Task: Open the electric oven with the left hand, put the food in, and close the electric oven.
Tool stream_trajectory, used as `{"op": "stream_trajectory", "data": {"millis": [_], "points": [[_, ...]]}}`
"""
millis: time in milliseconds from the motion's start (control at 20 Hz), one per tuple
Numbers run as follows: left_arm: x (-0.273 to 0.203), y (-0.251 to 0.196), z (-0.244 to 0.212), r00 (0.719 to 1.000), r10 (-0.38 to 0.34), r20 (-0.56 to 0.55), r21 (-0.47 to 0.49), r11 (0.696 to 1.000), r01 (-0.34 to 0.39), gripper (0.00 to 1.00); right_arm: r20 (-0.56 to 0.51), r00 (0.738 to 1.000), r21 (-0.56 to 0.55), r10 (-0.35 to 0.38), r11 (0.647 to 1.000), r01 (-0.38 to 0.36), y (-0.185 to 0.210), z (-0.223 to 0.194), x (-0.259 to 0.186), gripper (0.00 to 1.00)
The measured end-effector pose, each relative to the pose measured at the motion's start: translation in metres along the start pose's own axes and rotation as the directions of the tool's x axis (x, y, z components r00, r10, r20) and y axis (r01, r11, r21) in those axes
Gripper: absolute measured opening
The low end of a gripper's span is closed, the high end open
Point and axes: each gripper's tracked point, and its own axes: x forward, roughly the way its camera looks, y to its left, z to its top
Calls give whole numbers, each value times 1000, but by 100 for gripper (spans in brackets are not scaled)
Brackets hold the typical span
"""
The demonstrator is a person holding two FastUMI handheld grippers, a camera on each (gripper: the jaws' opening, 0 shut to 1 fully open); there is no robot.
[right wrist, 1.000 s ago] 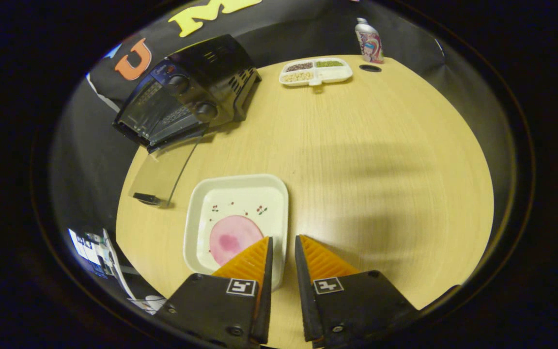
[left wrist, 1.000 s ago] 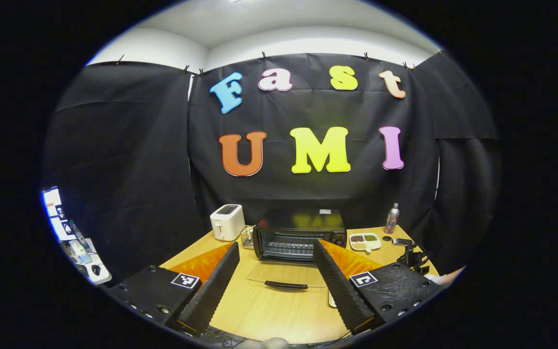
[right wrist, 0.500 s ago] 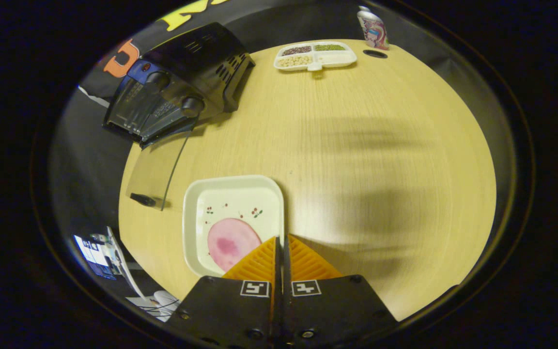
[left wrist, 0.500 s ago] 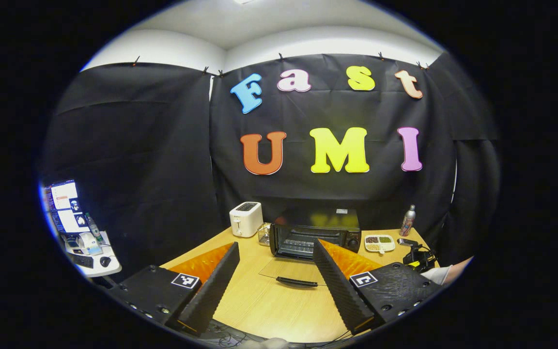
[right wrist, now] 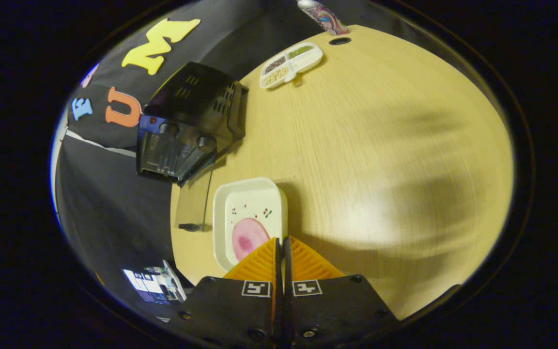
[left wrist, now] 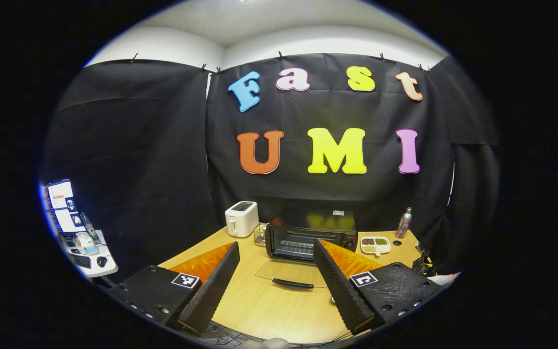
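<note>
Oven (left wrist: 312, 233) access was already complete: in the left gripper view the appliance stood at centre frame against the back wall, and its glass door (left wrist: 286, 270) lay folded down flat over the table (left wrist: 269, 310) with the dark handle (left wrist: 292, 283) nearest the camera. The left gripper (left wrist: 275, 264) hung in the lower part of that view with its fingers spread wide and nothing between them, well apart from the door. In the right gripper view the oven (right wrist: 188, 127) appeared at upper left with its door (right wrist: 193, 206) dropped toward lower centre. The white square plate (right wrist: 247, 203) sat just right of the door's edge, carrying a round pink slice of food (right wrist: 247, 237) in its near half. The right gripper (right wrist: 281, 242) had its fingers drawn together at the plate's near right rim; the rim appeared pinched between them, though the contact itself was hidden by the fingers. The plate threw a shadow on the table at its far right corner, which suggested it was lifted or tilted, but this could not be confirmed. Judged from this layout, the opening step was done and the loading step was in its grasping stage. Remaining work: carrying the plate over the lowered door onto the rack, releasing it, and swinging the door shut.
</note>
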Motion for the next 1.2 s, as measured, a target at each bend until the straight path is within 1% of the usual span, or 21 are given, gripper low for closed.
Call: {"op": "stream_trajectory", "data": {"millis": [50, 100, 150, 250, 300, 350, 400, 500, 550, 600, 650, 700, 750, 800, 900, 950, 1000, 1050, 1100, 1200], "points": [[2, 1, 0, 1000, -8, 1, 1, 1000, 8, 97, 25, 1000, 7, -1, 1000, 0, 4, 1, -6, 4], [4, 2, 2, 1000, -16, 6, 6, 1000, 16, 97, 45, 999, 12, 3, 1000, -4, 9, 3, -11, 4], [8, 4, 3, 1000, -28, 10, 11, 1000, 28, 97, 67, 998, 15, 8, 1000, -9, 16, 5, -17, 0], [13, 8, 3, 998, -60, 15, 29, 998, 59, 97, 113, 993, 33, 22, 999, -26, 33, 9, -28, 0], [15, 11, 4, 997, -78, 19, 39, 996, 77, 97, 138, 990, 52, 26, 998, -34, 43, 9, -32, 4], [17, 14, 5, 995, -99, 21, 50, 994, 98, 97, 165, 986, 78, 32, 996, -45, 55, 9, -35, 4], [19, 16, 3, 992, -123, 12, 59, 991, 122, 97, 190, 981, 103, 42, 993, -62, 67, 8, -37, 0], [22, 23, 2, 986, -168, 4, 68, 983, 168, 97, 230, 971, 137, 60, 986, -93, 91, 2, -33, 3], [24, 28, 0, 982, -187, -9, 71, 980, 188, 97, 251, 966, 147, 57, 985, -96, 102, -2, -30, 0], [25, 33, -4, 978, -208, -18, 71, 975, 209, 97, 271, 962, 146, 40, 986, -82, 111, -7, -23, 0], [27, 36, -5, 973, -229, -27, 72, 970, 230, 97, 291, 956, 139, 21, 988, -64, 121, -11, -15, 3], [29, 42, -7, 969, -244, -33, 78, 966, 246, 97, 311, 950, 143, 7, 988, -55, 132, -13, -5, 0], [31, 47, -8, 966, -257, -39, 86, 962, 260, 97, 332, 943, 160, 7, 985, -63, 144, -16, 5, 4], [34, 52, -10, 962, -270, -44, 94, 957, 273, 97, 353, 936, 191, 6, 978, -79, 156, -17, 18, 0], [40, 62, -12, 955, -291, -55, 122, 948, 295, 97, 386, 922, 269, -11, 958, -101, 172, -19, 43, 4], [43, 67, -13, 953, -297, -55, 141, 943, 302, 97, 403, 914, 305, -37, 947, -96, 177, -20, 55, 4], [46, 74, -13, 954, -295, -55, 158, 941, 300, 97, 419, 906, 332, -63, 939, -89, 180, -19, 67, 0], [49, 79, -14, 955, -293, -55, 168, 940, 298, 98, 430, 899, 358, -82, 930, -86, 186, -19, 81, 4], [52, 83, -15, 955, -290, -58, 166, 941, 296, 97, 440, 895, 381, -78, 918, -108, 195, -18, 93, 0], [54, 84, -20, 953, -295, -76, 149, 941, 303, 97, 459, 886, 420, -65, 894, -152, 214, -16, 115, 1]]}}
